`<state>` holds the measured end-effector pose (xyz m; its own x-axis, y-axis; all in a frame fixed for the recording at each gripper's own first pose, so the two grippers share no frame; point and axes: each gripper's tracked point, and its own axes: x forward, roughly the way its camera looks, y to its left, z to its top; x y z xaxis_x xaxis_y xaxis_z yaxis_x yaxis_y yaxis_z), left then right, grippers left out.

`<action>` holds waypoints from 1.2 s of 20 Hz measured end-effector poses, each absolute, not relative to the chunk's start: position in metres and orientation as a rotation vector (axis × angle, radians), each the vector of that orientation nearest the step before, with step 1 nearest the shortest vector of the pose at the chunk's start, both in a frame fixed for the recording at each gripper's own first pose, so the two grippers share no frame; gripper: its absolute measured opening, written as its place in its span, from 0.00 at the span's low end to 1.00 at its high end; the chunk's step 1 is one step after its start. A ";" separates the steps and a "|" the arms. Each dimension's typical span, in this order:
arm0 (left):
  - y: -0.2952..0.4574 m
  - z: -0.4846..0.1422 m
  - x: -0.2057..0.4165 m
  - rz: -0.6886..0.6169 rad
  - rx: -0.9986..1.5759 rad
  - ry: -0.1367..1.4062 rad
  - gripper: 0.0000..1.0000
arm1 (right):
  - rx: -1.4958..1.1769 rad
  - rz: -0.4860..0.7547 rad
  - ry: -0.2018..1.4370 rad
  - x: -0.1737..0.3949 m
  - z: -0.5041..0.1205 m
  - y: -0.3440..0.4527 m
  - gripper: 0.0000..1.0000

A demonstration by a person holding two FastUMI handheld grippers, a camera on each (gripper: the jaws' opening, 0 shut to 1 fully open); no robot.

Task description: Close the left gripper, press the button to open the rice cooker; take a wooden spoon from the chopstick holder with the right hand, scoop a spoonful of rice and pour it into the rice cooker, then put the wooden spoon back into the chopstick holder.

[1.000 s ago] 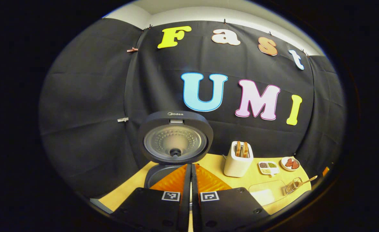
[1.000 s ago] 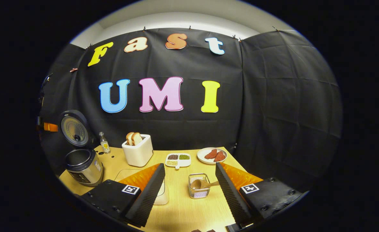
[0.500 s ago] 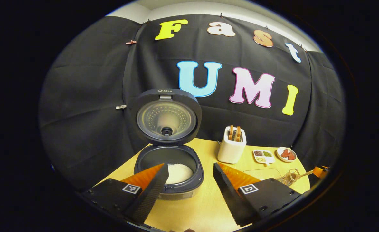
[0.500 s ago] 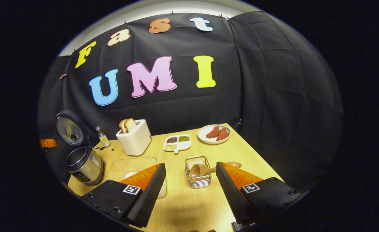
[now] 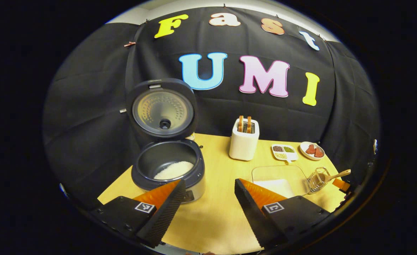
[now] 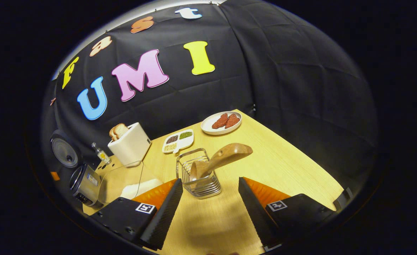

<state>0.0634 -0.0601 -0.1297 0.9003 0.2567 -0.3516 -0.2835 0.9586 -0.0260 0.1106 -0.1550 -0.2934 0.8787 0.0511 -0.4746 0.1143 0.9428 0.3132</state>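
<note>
Right gripper [image 6: 210, 187] hangs wide open just short of the holder [image 6: 197, 175], gripping nothing. The spoon [image 6: 219, 159] stands bowl-down in that wire basket, its handle leaning out over the rim toward the table's right edge, apart from both fingers. By my reading the step in hand is the pickup: go for the handle where it clears the wire, set one finger on each flat side, and close squarely — a hold near the tip would likely let the spoon swing. Lift along the handle's lean so the bowl doesn't catch the basket, which looks light enough to tip.

Beside the holder, toward the table's left, sits a clear tray [image 6: 130, 177] with rice in it. Farther left the cooker [image 5: 167, 170] stands near the left edge, lid up. Left gripper [image 5: 208, 203] is open and empty, in front of it.
</note>
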 end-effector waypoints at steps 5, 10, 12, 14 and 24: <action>-0.090 -0.144 0.065 0.254 -0.028 0.399 0.96 | 0.402 -0.069 0.430 0.157 -0.297 -0.173 0.98; -0.111 -0.157 0.063 0.245 -0.008 0.451 0.97 | 0.492 -0.071 0.465 0.177 -0.309 -0.169 0.84; -0.118 -0.161 0.061 0.241 -0.006 0.462 0.98 | 0.524 -0.061 0.472 0.180 -0.305 -0.164 0.51; -0.127 -0.163 0.061 0.226 -0.003 0.467 0.98 | 0.521 -0.049 0.472 0.182 -0.297 -0.162 0.51; -0.142 -0.162 0.064 0.166 -0.022 0.440 0.98 | 0.484 -0.026 0.479 0.203 -0.260 -0.139 0.19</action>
<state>0.0636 -0.1420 -0.1618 0.8914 0.1548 -0.4260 -0.1644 0.9863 0.0142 0.2027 -0.1390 -0.2603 0.8893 0.0872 -0.4490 0.1359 0.8869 0.4415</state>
